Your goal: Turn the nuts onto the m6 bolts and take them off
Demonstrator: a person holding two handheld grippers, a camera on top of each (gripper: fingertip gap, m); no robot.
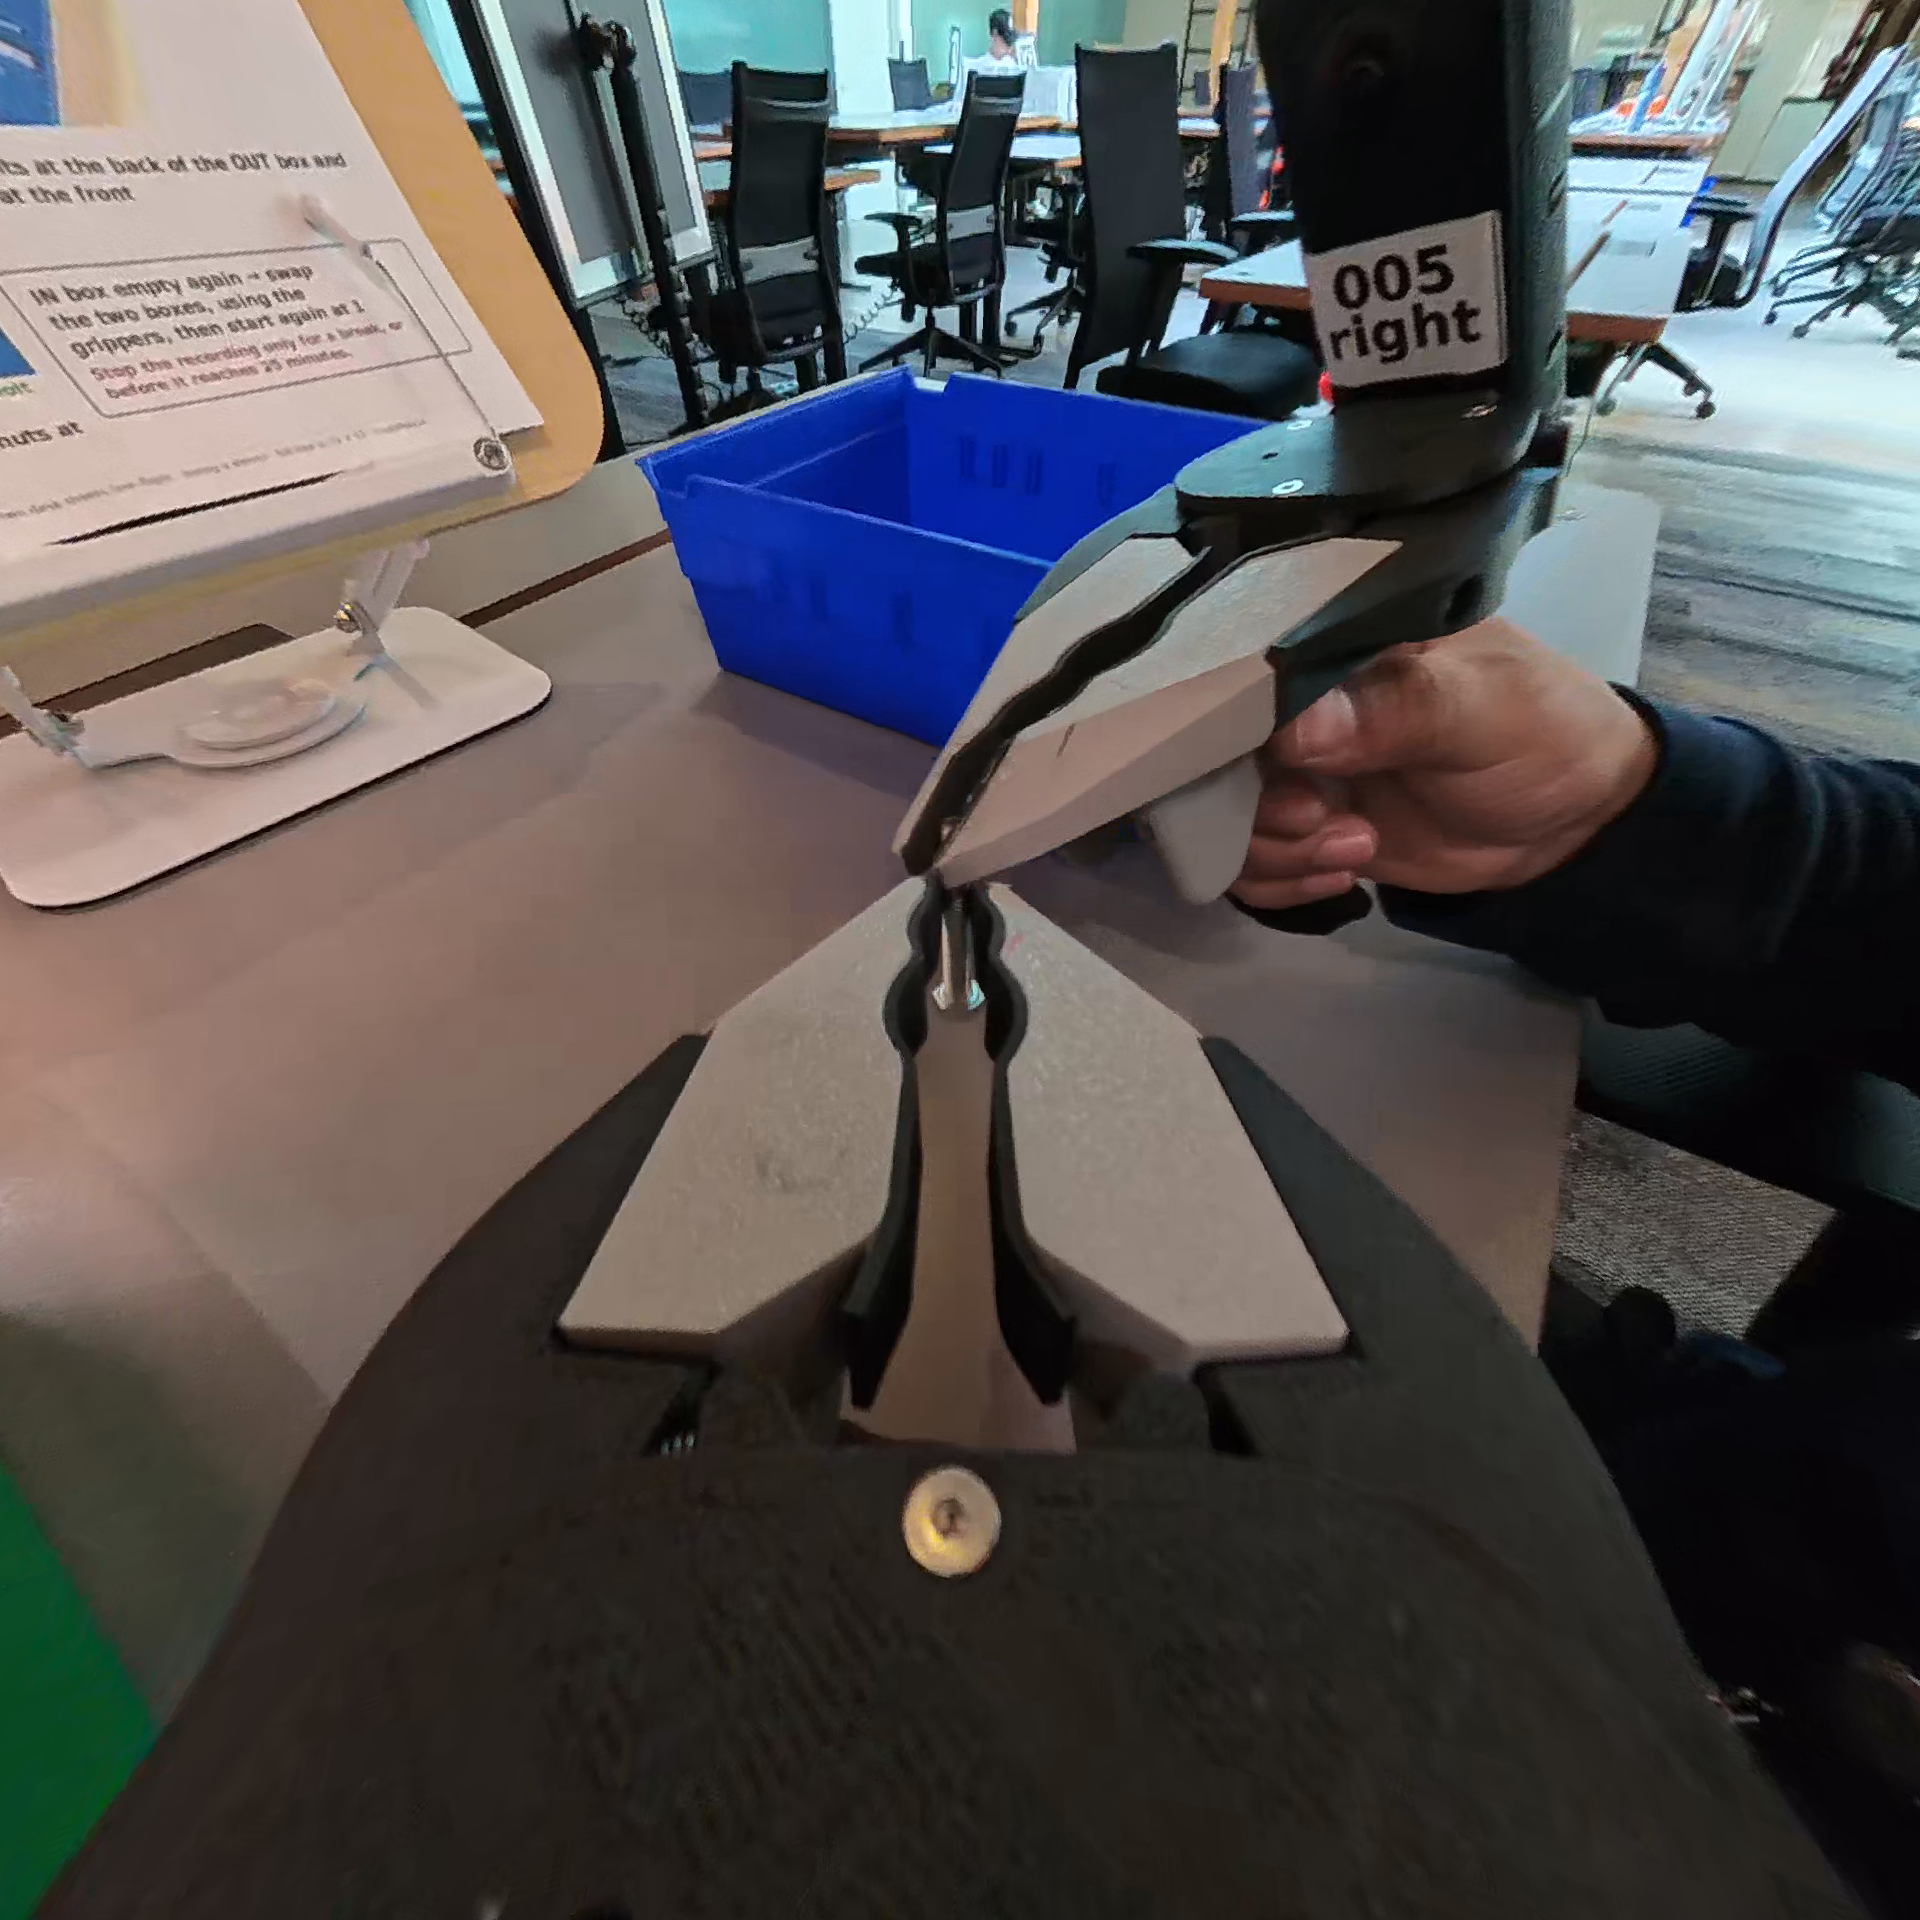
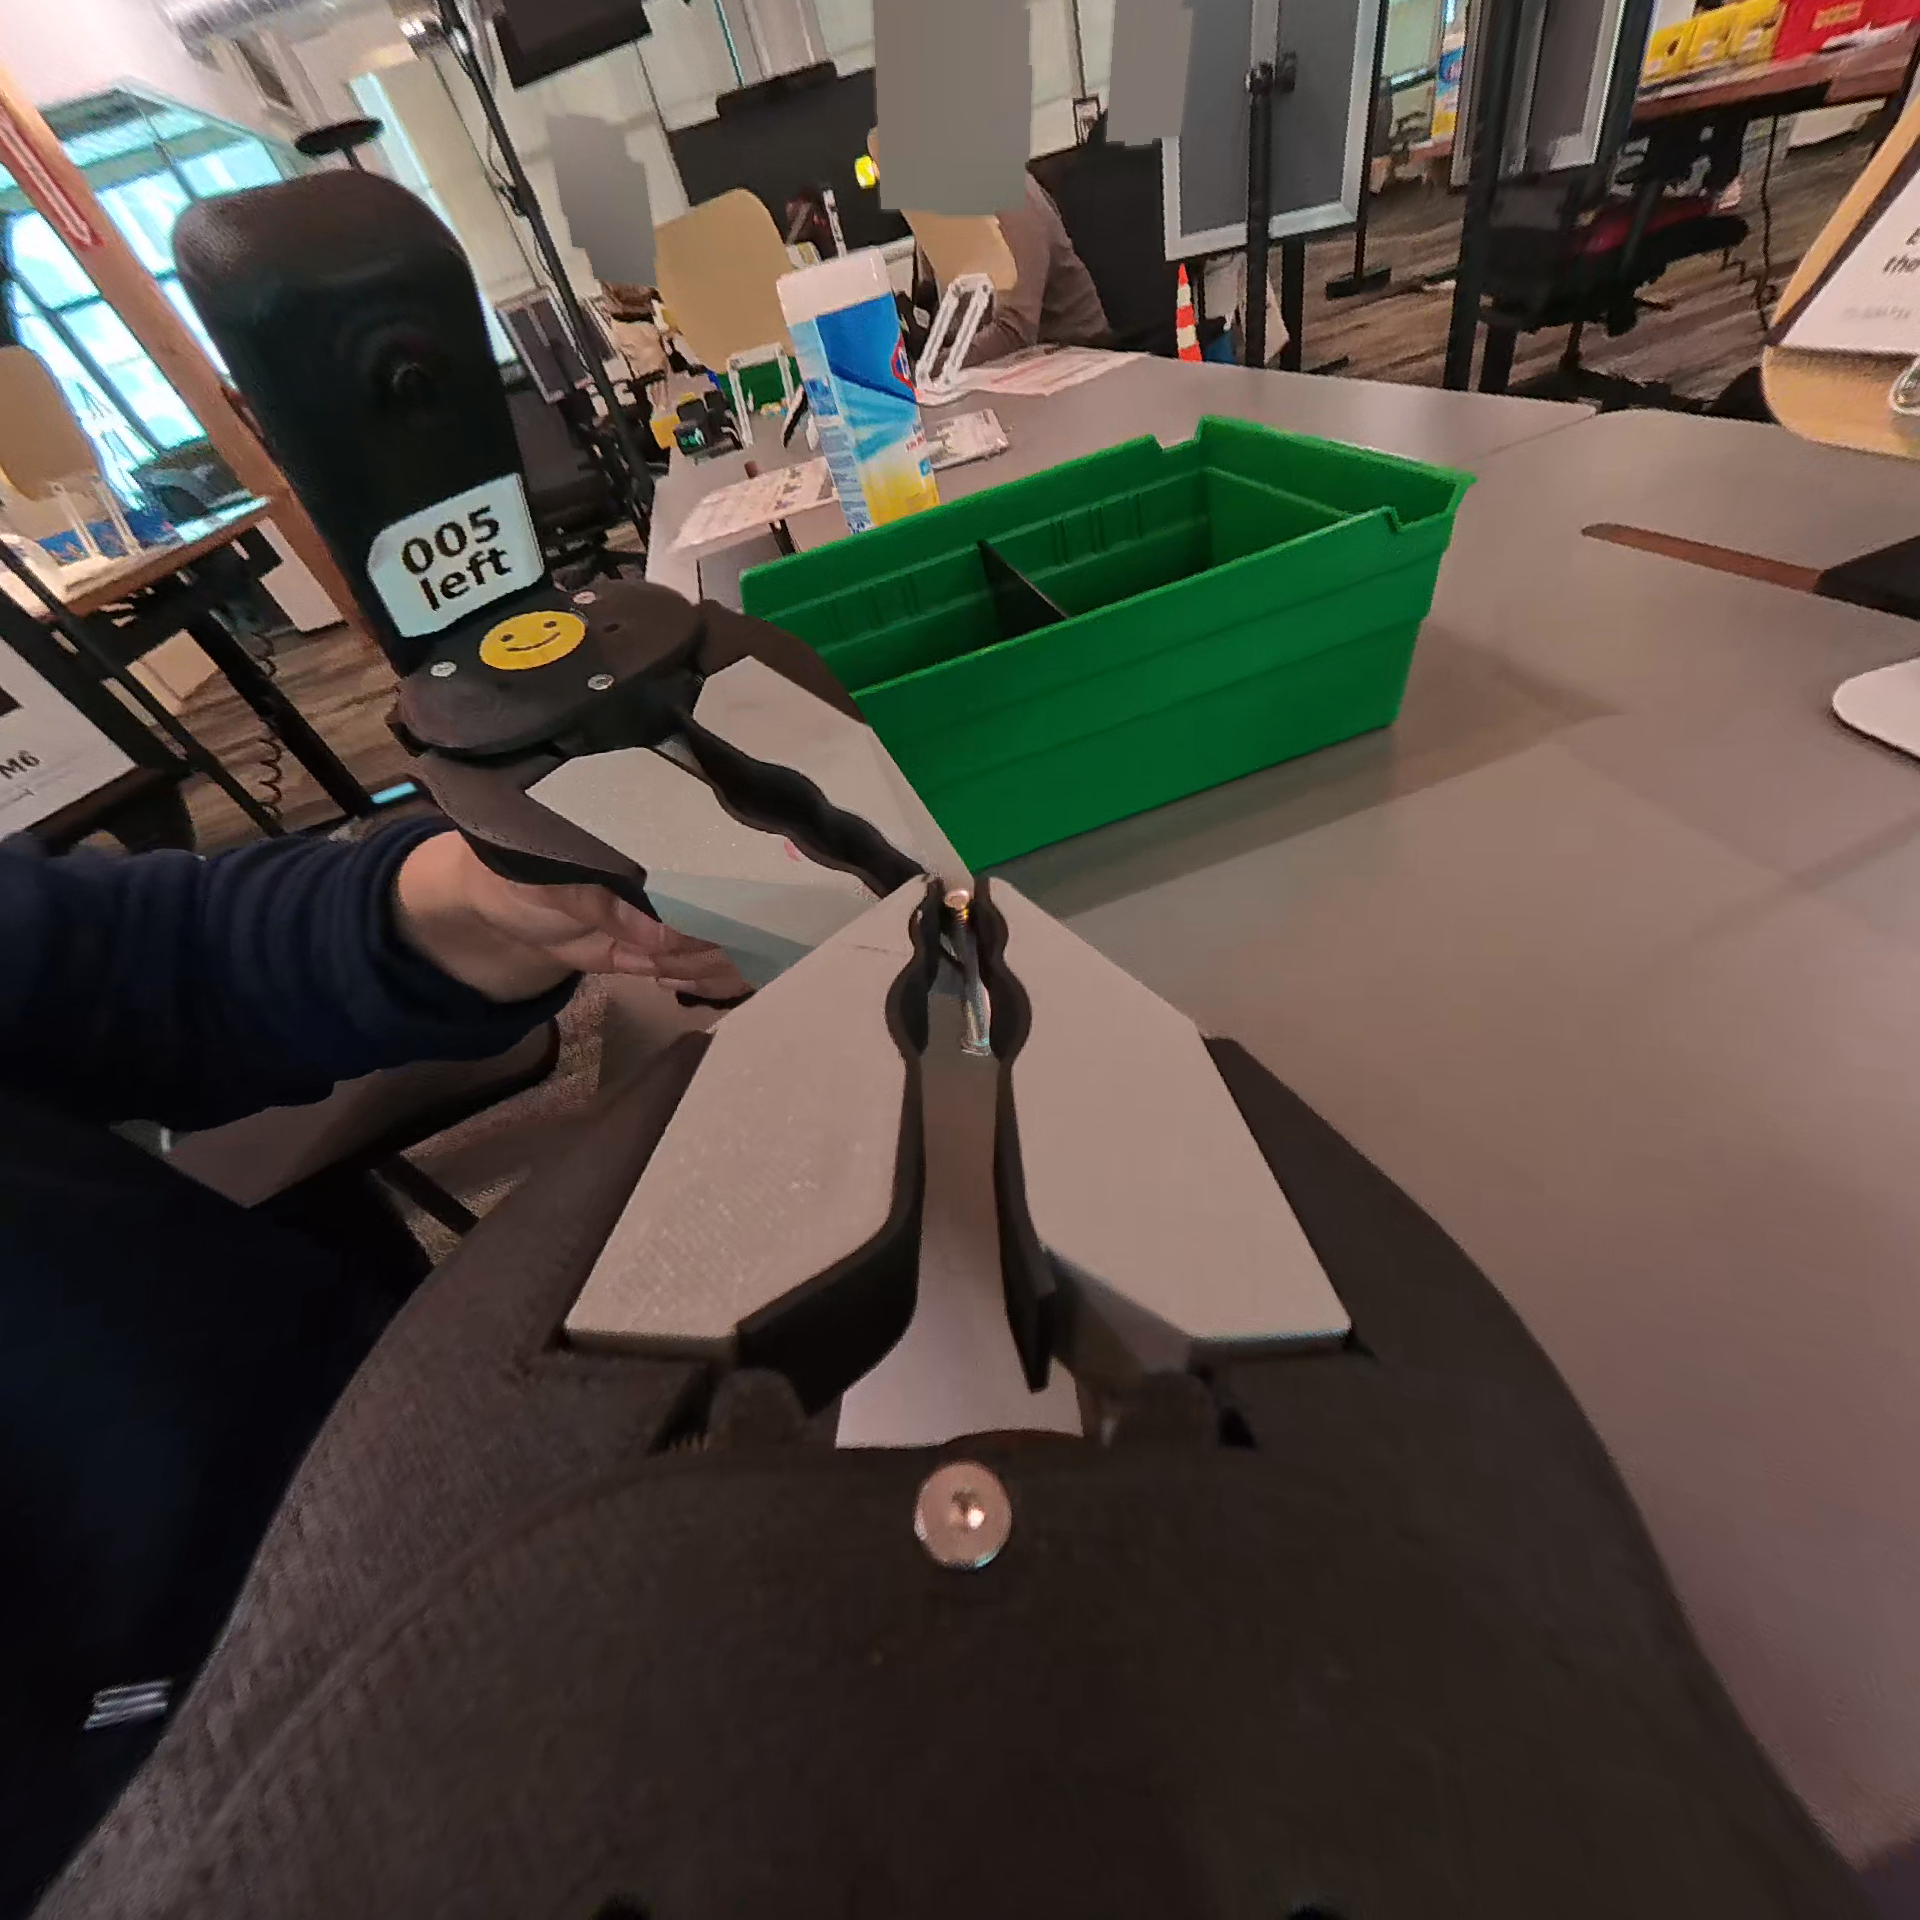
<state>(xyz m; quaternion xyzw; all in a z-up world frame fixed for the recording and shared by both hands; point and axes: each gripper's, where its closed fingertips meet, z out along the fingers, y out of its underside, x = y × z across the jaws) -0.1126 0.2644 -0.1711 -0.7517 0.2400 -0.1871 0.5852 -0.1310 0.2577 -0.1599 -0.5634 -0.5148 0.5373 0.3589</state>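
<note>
My left gripper is shut on a silver M6 bolt. Its hex head lies back in the gap between the fingers and its shank points forward. My right gripper comes in from the upper right and meets the left tips. In the right wrist view my right gripper is shut on a small nut at its tips. The bolt's threaded end sticks back between its fingers. The left gripper touches it from the left. Both are held above the grey table.
An empty blue bin stands behind the grippers and a white sign stand at the left. A green divided bin sits on the table, with a wipes canister behind it. A person's hand holds the right gripper. Left and right tips are no more than a few centimetres apart.
</note>
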